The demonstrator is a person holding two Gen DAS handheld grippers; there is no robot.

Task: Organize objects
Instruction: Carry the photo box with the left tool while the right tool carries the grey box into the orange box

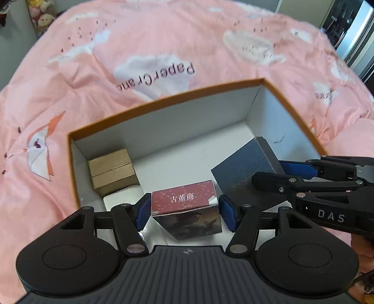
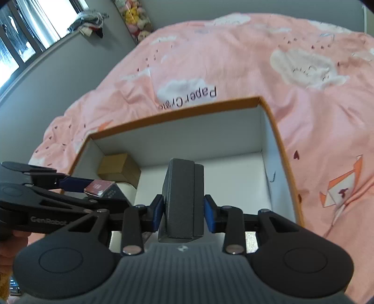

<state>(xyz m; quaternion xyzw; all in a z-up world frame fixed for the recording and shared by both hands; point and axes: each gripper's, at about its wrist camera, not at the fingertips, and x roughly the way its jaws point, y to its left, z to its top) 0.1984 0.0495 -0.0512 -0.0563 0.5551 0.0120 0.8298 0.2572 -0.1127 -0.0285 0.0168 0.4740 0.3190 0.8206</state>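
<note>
An open orange-rimmed box (image 1: pixel 163 99) with white inner walls lies on the pink bedspread. My left gripper (image 1: pixel 184 211) is shut on a dark red box (image 1: pixel 184 205) with white characters, held over the box's near part. My right gripper (image 2: pixel 183 211) is shut on a dark blue-grey box (image 2: pixel 181 198), held edge-up above the box floor. In the left wrist view that blue-grey box (image 1: pixel 243 170) and the right gripper (image 1: pixel 275 173) come in from the right. Inside at the left lie two stacked brown cardboard boxes (image 1: pixel 113 171) and a white box (image 1: pixel 124 198).
The pink bedspread (image 1: pixel 163 46) with cloud prints surrounds the box on all sides. The far right part of the box floor (image 2: pixel 233 168) is bare white. A grey wall, a window and soft toys (image 2: pixel 138 21) stand beyond the bed.
</note>
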